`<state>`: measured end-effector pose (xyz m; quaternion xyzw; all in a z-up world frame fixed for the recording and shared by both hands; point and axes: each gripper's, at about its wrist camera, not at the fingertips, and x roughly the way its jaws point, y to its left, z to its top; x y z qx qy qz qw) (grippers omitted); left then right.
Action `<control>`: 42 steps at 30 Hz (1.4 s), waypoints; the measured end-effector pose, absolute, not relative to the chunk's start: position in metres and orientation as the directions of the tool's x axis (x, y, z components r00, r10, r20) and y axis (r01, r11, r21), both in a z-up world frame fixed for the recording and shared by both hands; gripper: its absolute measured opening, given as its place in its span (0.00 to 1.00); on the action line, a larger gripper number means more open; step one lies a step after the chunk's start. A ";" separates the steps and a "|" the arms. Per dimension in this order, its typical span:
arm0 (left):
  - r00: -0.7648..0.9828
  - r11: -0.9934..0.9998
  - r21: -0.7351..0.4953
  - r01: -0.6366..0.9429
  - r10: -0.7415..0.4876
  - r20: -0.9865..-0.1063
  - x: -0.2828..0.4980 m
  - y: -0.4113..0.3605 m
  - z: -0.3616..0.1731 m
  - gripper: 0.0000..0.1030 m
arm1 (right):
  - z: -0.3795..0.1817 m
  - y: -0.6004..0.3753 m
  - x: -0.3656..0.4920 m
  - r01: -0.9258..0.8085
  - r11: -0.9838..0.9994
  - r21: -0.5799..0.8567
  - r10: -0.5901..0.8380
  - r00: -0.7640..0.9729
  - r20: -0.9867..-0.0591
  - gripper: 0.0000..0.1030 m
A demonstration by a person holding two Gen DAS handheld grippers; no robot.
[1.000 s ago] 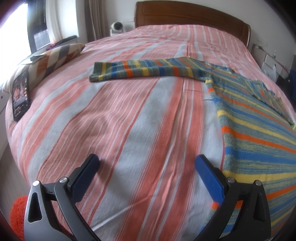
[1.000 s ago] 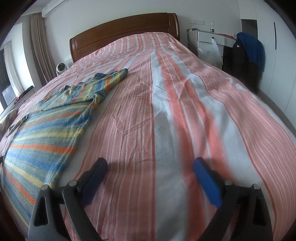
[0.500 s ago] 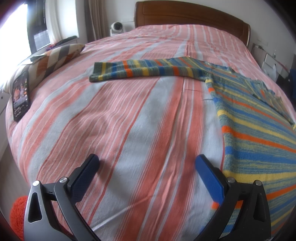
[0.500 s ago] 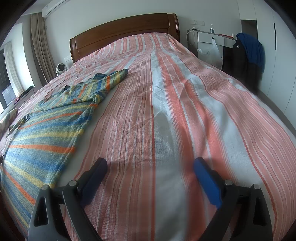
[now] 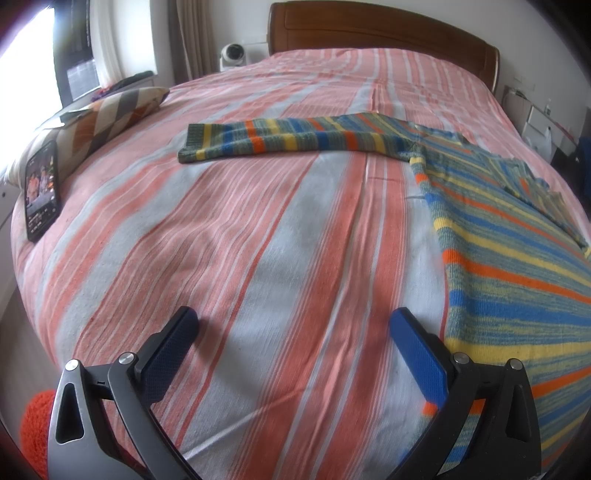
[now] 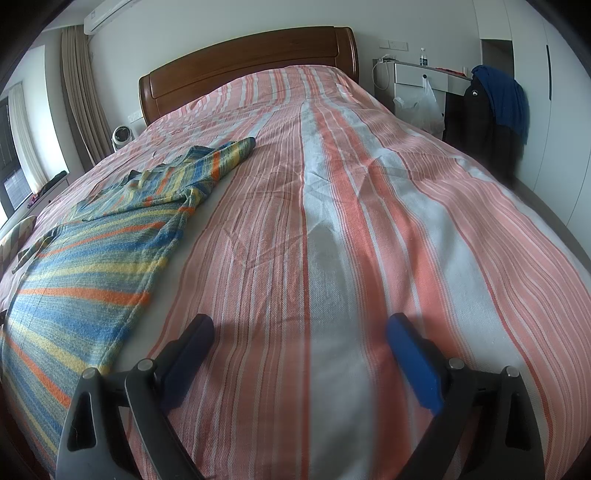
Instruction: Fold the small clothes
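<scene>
Nothing has moved since the earlier frames, as far as we can tell: both grippers hover where they were and the sweater lies as it did. We hold the left gripper [image 5: 293, 325] low over bare bedspread [image 5: 258, 240], jaws spread wide with nothing between them. The right gripper [image 6: 301, 330] is likewise wide open and empty over the striped cover.

Between the two grippers lies the striped sweater [image 5: 517, 280], flat on the bed: it sits to the right of our left jaws and to the left of our right jaws. Its body runs lengthwise up the bed from the near hem toward the headboard [image 5: 384, 26]. One sleeve [image 5: 280, 138] stretches straight out to the left, across the bed, well ahead of the left gripper; the other sleeve [image 6: 225, 158] angles up and to the right.

We judge the fold not yet begun. The left gripper's right finger [image 5: 417, 350] is just beside the sweater's near left edge, so that hem corner looks the nearer catch, while the outstretched sleeve calls for a long forward reach.
</scene>
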<state>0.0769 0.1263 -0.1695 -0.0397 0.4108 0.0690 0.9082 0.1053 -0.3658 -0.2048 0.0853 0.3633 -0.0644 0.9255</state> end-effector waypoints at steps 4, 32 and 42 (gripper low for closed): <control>0.653 0.987 -0.015 -0.158 0.093 -0.752 0.077 0.126 -0.169 1.00 | -0.205 -0.366 0.105 0.181 0.977 0.111 -0.057 0.728 -0.683 0.91; 0.644 0.988 -0.030 -0.149 0.073 -0.762 0.078 0.127 -0.169 1.00 | -0.205 -0.366 0.106 0.180 0.978 0.109 -0.058 0.727 -0.684 0.91; 0.682 0.932 -0.285 -0.224 -0.060 -0.729 0.141 0.238 -0.099 0.99 | -0.205 -0.366 0.105 0.178 0.978 0.111 -0.056 0.730 -0.682 0.91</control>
